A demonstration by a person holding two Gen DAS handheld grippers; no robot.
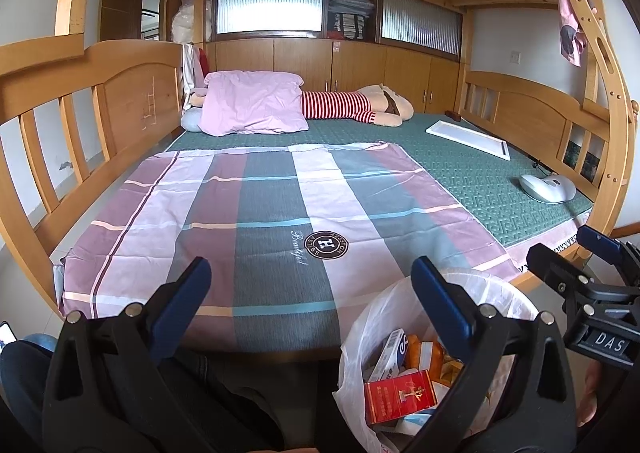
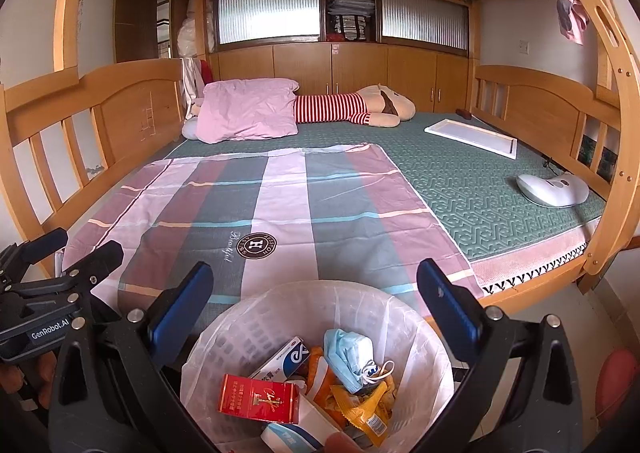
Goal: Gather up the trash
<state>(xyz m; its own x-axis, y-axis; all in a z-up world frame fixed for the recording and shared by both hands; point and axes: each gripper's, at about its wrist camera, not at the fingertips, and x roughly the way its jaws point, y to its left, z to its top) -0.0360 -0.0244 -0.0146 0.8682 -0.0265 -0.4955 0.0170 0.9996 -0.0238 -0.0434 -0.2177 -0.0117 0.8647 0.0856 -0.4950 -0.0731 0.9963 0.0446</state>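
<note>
Wooden bunk bed is filling the view ahead of both claws, a plaid sheet lying across its near half. White lined trash bin is sitting directly beneath the right claw and below-right of the left claw. Both claws are hanging wide open, gripping nothing. Inside the bin, a red cigarette pack, a blue face mask, an orange wrapper and a white-blue box are resting together.
</note>
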